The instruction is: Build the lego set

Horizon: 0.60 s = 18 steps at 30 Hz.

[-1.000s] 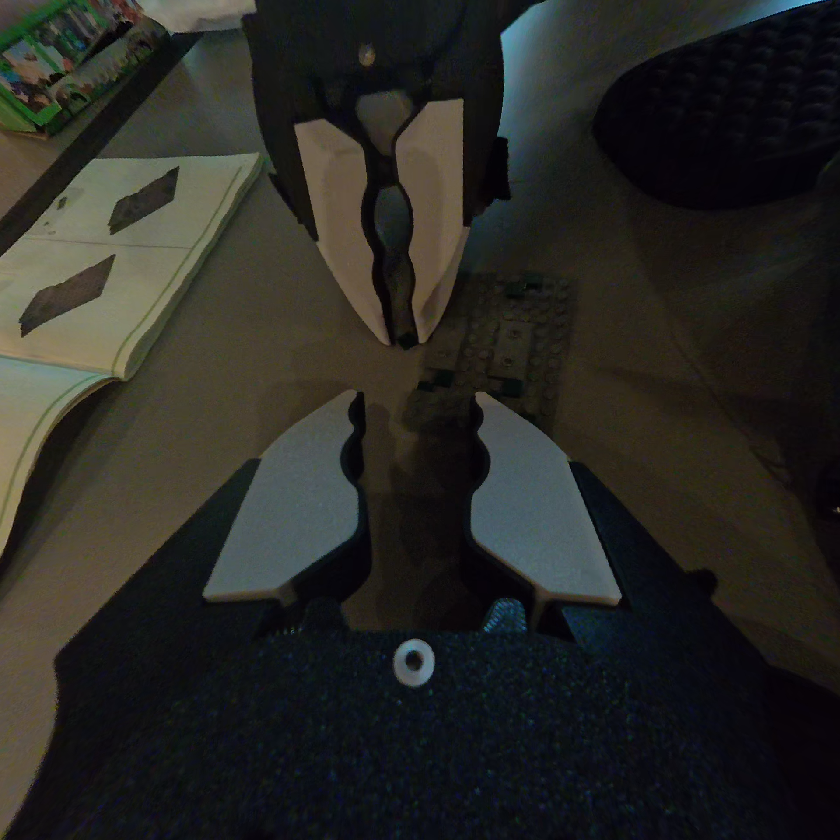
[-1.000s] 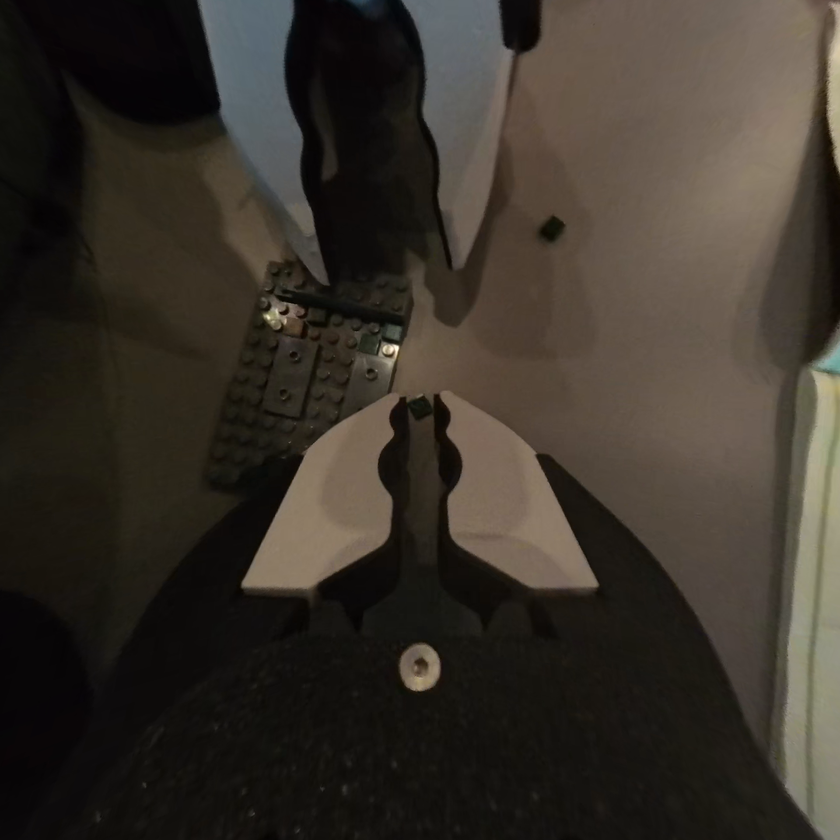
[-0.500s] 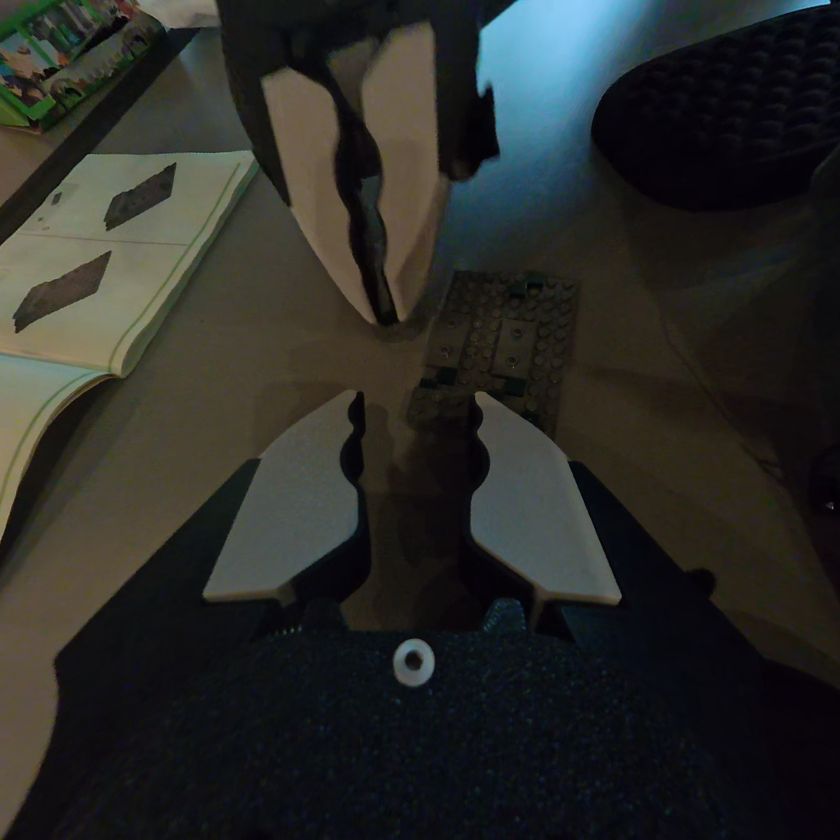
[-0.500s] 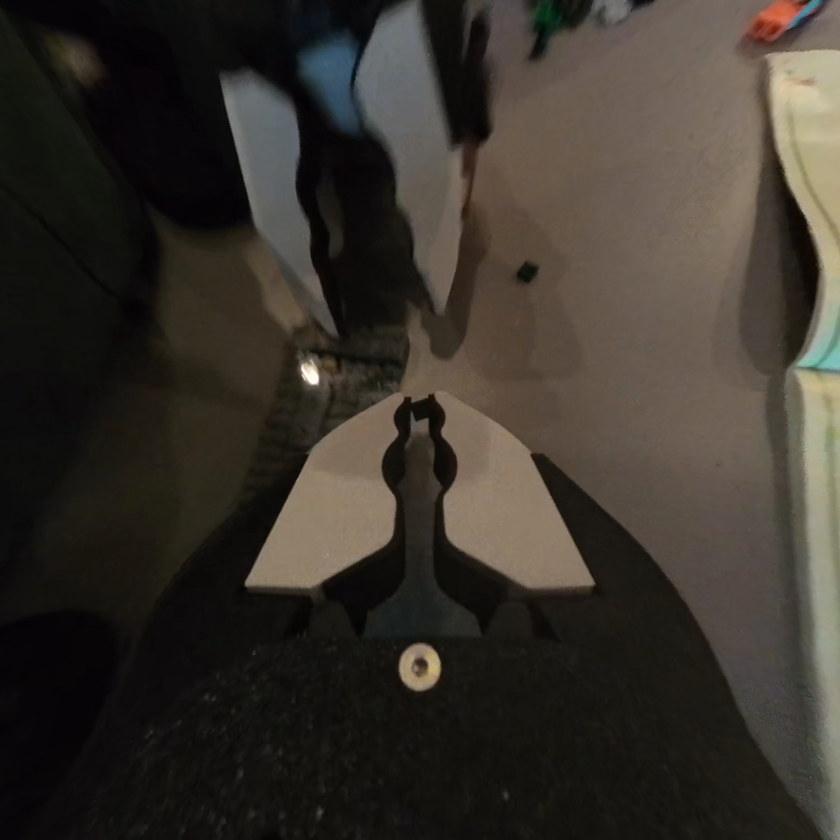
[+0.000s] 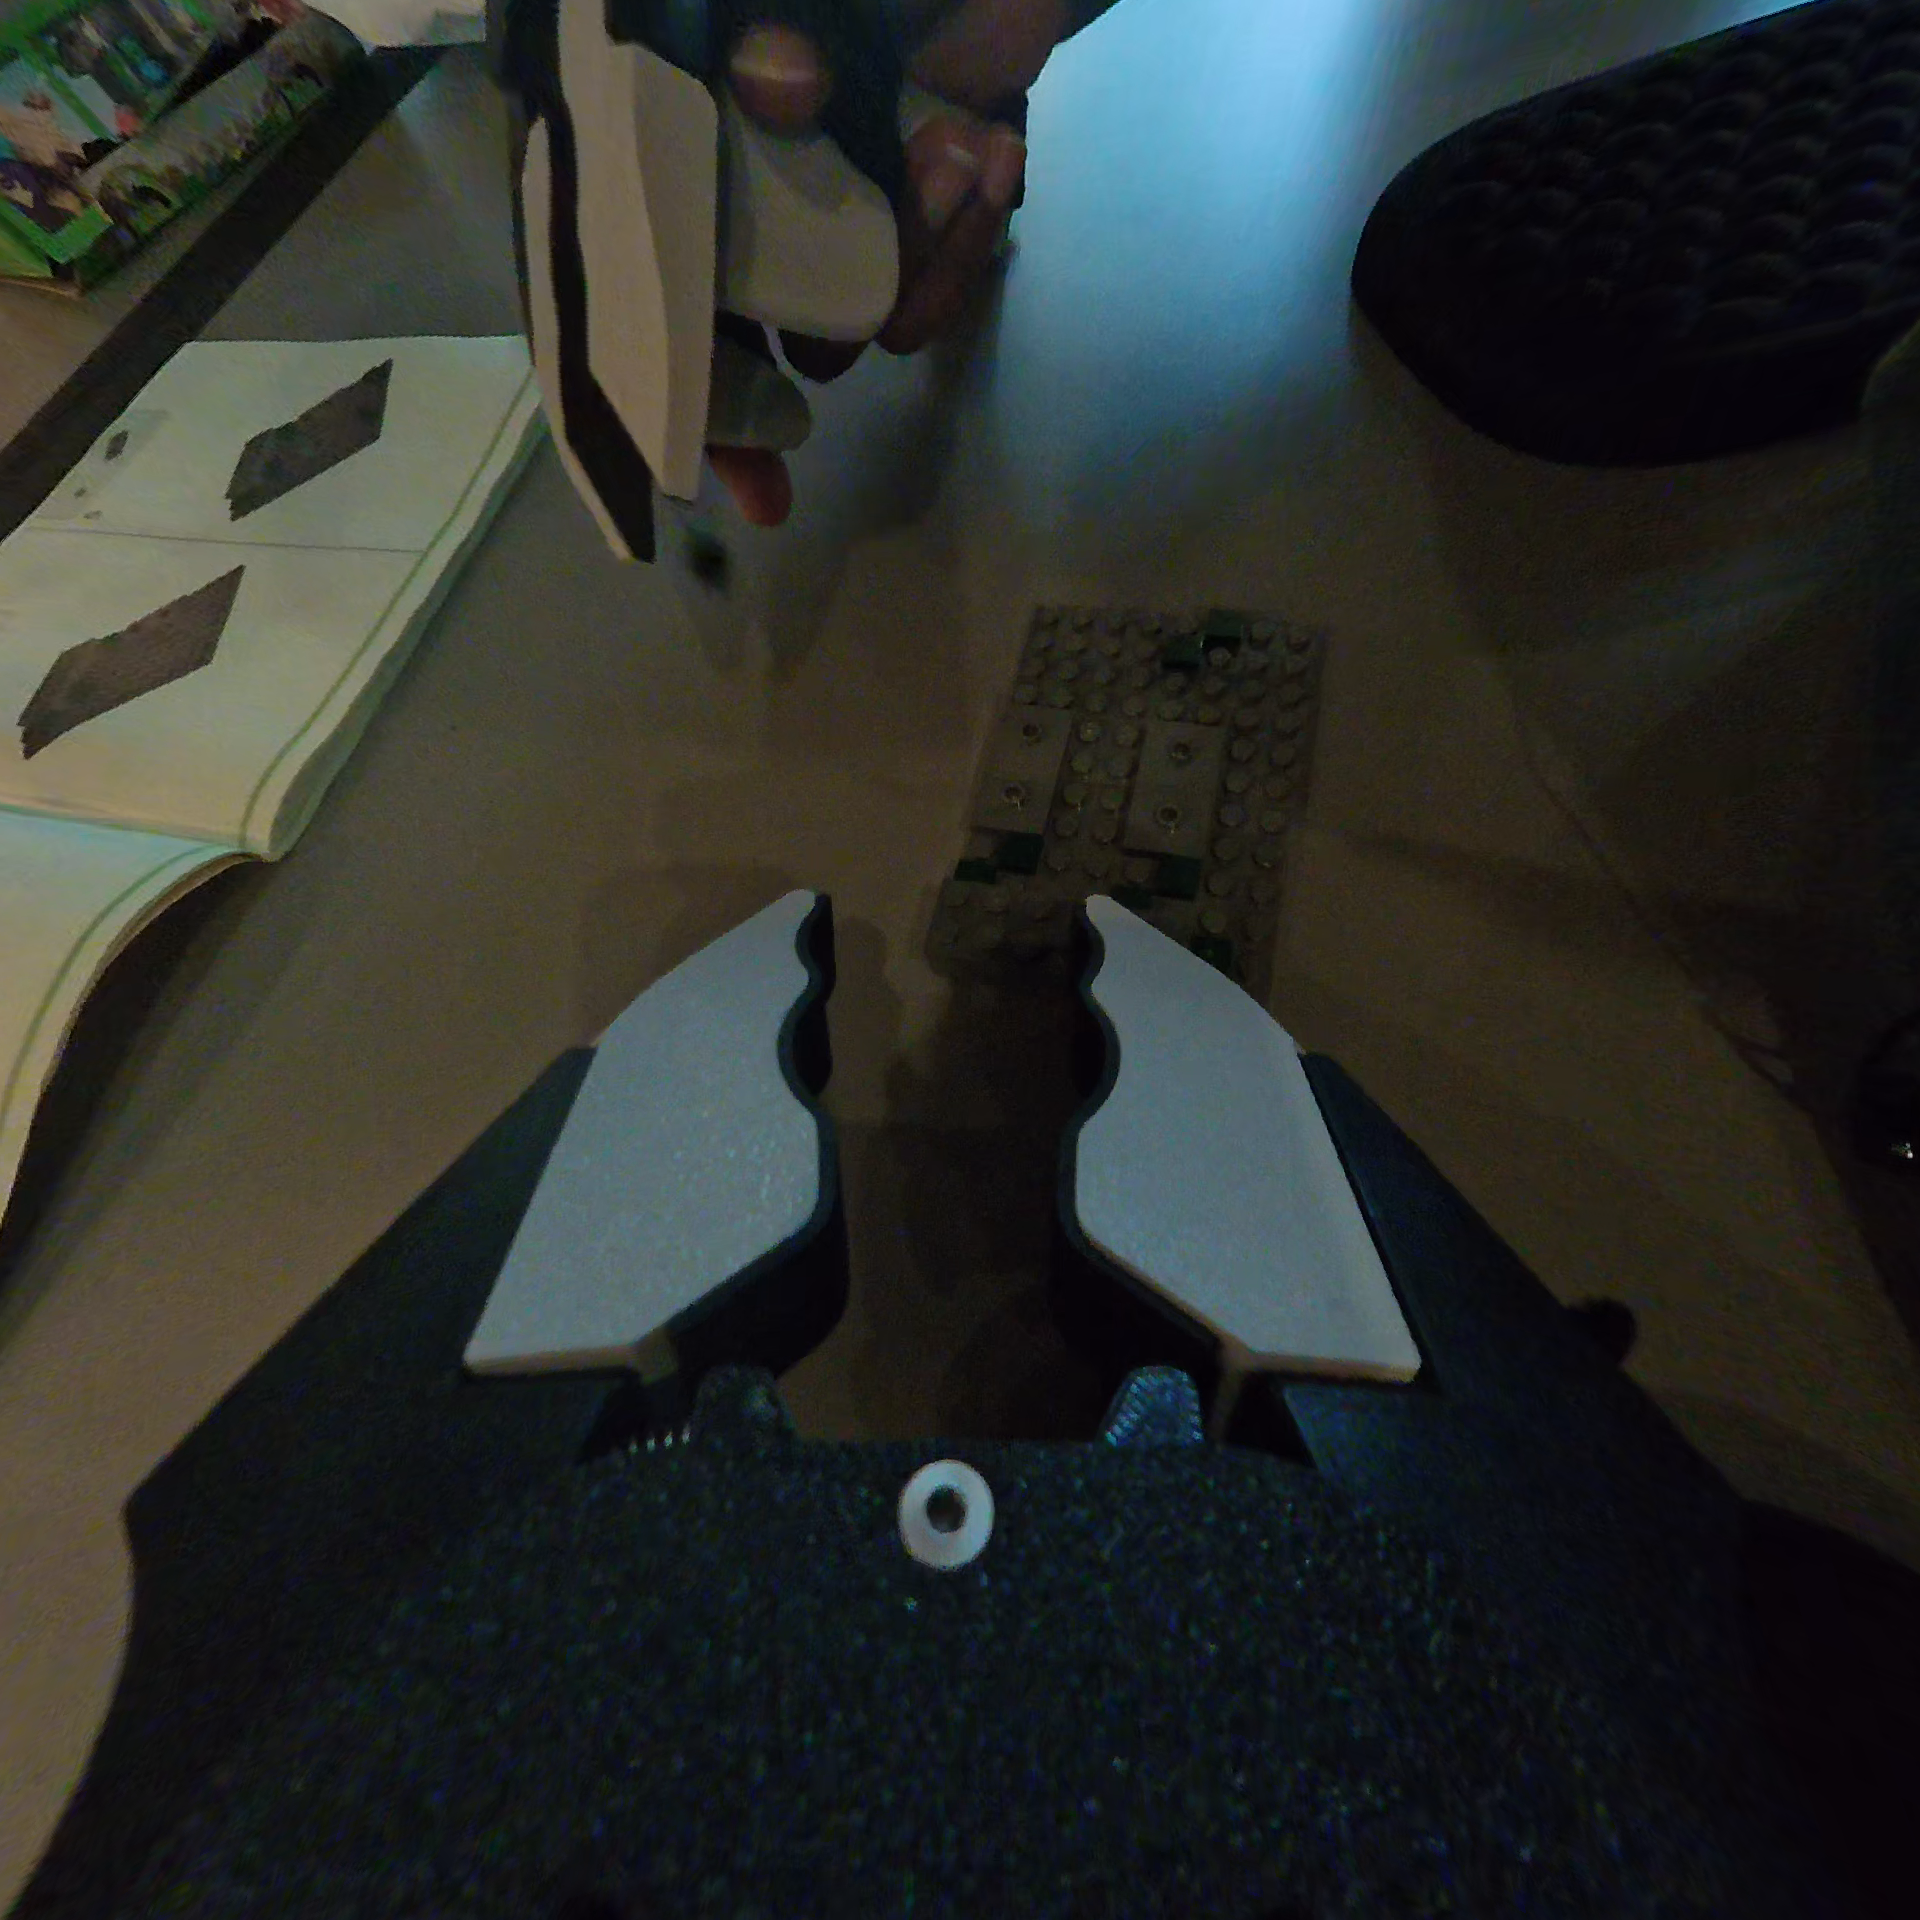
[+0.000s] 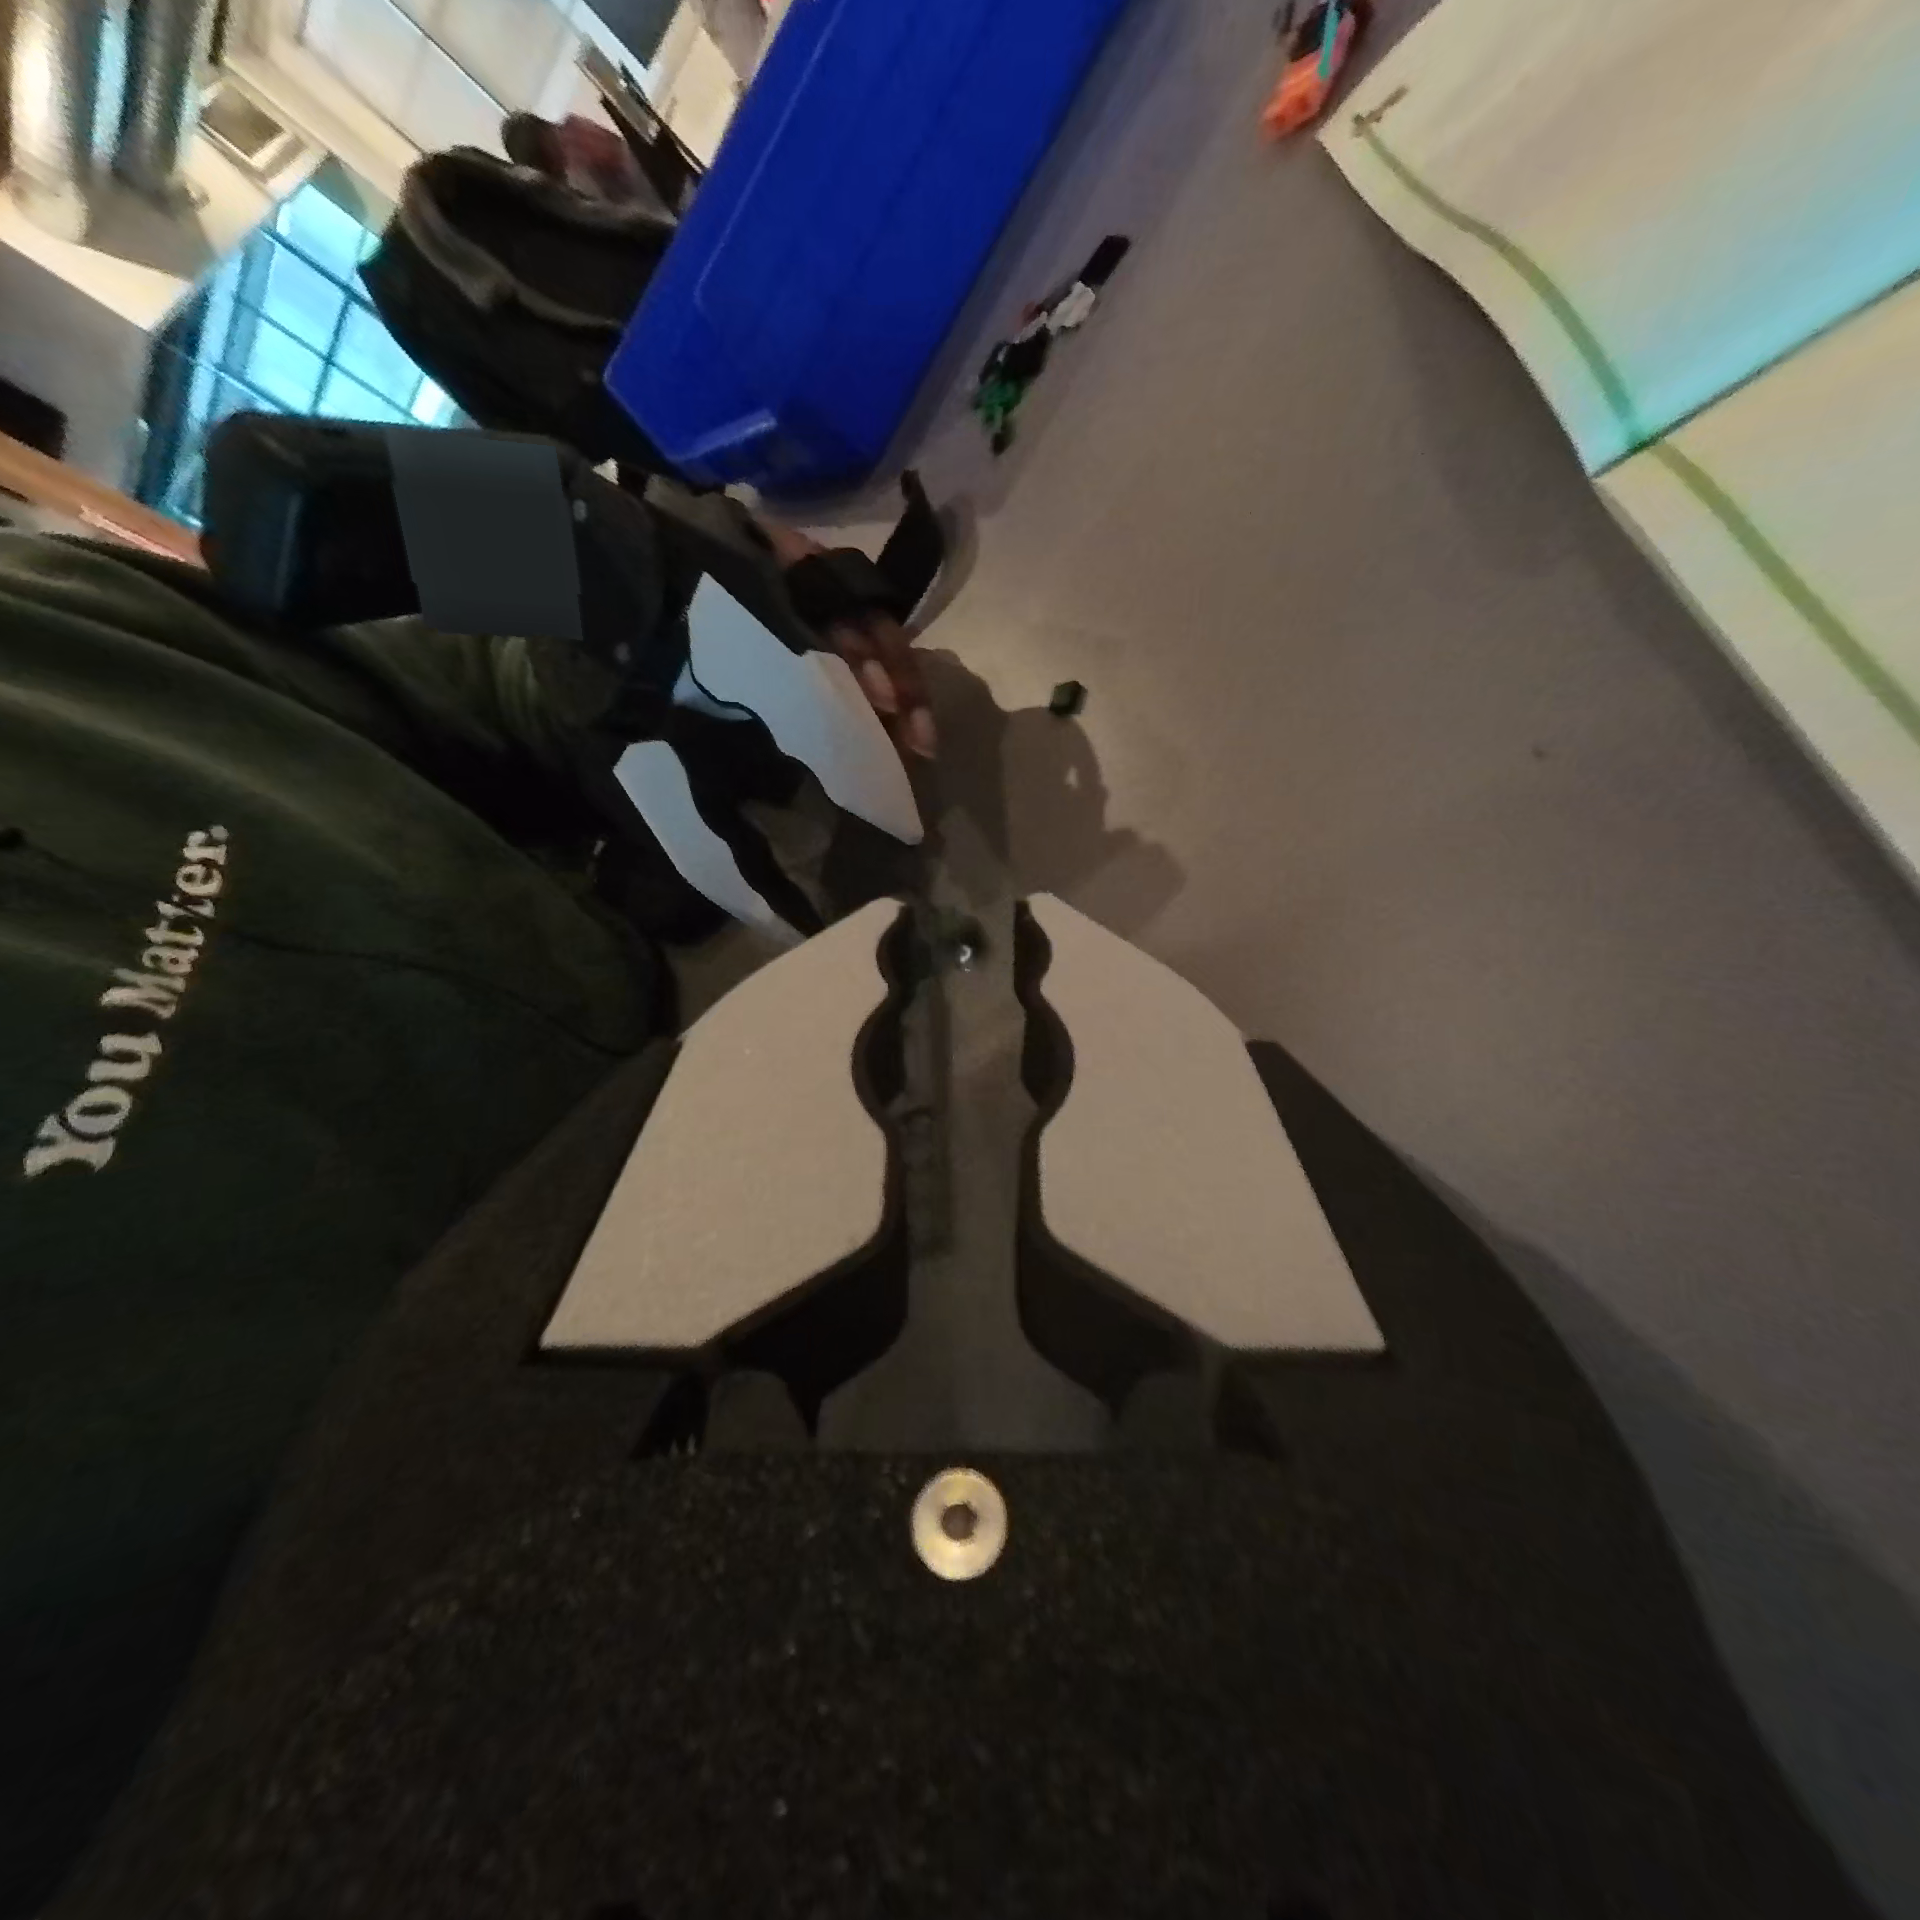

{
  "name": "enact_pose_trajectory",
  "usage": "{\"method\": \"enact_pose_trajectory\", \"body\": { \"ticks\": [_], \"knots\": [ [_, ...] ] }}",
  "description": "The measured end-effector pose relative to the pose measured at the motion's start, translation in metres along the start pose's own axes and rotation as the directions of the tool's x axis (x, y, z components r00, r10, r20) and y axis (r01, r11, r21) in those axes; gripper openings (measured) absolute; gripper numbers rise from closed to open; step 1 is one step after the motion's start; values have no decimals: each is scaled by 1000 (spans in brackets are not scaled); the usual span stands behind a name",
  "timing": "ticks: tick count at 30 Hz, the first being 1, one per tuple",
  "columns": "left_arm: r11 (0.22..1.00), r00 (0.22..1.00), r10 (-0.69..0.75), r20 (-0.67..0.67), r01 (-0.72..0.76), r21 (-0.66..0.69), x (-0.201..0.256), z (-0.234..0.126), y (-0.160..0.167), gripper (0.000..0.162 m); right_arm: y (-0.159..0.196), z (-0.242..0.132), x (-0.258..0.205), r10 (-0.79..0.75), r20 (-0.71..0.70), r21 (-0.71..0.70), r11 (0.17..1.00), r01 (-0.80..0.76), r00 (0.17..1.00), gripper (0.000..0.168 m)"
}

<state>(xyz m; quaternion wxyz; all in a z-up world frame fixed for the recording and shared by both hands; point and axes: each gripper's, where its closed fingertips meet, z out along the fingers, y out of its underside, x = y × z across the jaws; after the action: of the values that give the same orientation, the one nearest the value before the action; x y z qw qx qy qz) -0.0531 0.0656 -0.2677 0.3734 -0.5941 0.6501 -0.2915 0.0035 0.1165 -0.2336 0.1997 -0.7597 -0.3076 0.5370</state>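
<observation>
The grey studded baseplate [image 5: 1132, 790] lies flat on the table with a few dark green pieces and flat tiles on it. My left gripper [image 5: 956, 914] is open and empty, with its tips over the plate's near end. My right gripper [image 5: 644, 540] hangs above the table to the left of the plate, rolled onto its side. In its own view the right gripper [image 6: 963, 914] has its jaws a little apart, and I see no piece between them. A small dark piece [image 5: 710, 561] shows blurred just off its tips. I cannot tell if it touches anything. Another small dark piece [image 6: 1067, 698] lies loose on the table.
An open instruction booklet [image 5: 208, 623] lies left of the plate, and a green box [image 5: 83, 156] sits at the far left. A dark textured cushion [image 5: 1662, 229] is at the far right. A blue bin [image 6: 862, 239], several loose pieces [image 6: 1018, 384] and a person's dark sleeve [image 6: 260, 935] show in the right wrist view. One gripper's finger ends stand about 9 cm off the other's.
My right gripper has lifted away from the plate to the left and rolled sideways. Its jaws have parted, and the small piece it pinched is no longer between them. My left gripper has stayed put.
</observation>
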Motion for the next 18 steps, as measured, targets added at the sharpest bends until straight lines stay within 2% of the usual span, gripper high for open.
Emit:
{"method": "enact_pose_trajectory", "body": {
  "ticks": [6,9,13,18],
  "knots": [
    [1000,1000,-2,-1,2,0,0,0,0,43,-1,-8,0,-8,-6,16,1000,8,1000,18],
    [1000,1000,-1,0,1,0,0,0,0,43,1,-14,8,-89,-102,-10,996,88,991,16],
    [1000,1000,-2,-2,2,0,0,0,0,43,9,-22,25,-253,-270,-116,966,229,929,16],
    [1000,1000,6,-4,-6,-7,1,1,1,43,11,-25,47,-433,-403,-251,899,358,806,17]
  ]
}}
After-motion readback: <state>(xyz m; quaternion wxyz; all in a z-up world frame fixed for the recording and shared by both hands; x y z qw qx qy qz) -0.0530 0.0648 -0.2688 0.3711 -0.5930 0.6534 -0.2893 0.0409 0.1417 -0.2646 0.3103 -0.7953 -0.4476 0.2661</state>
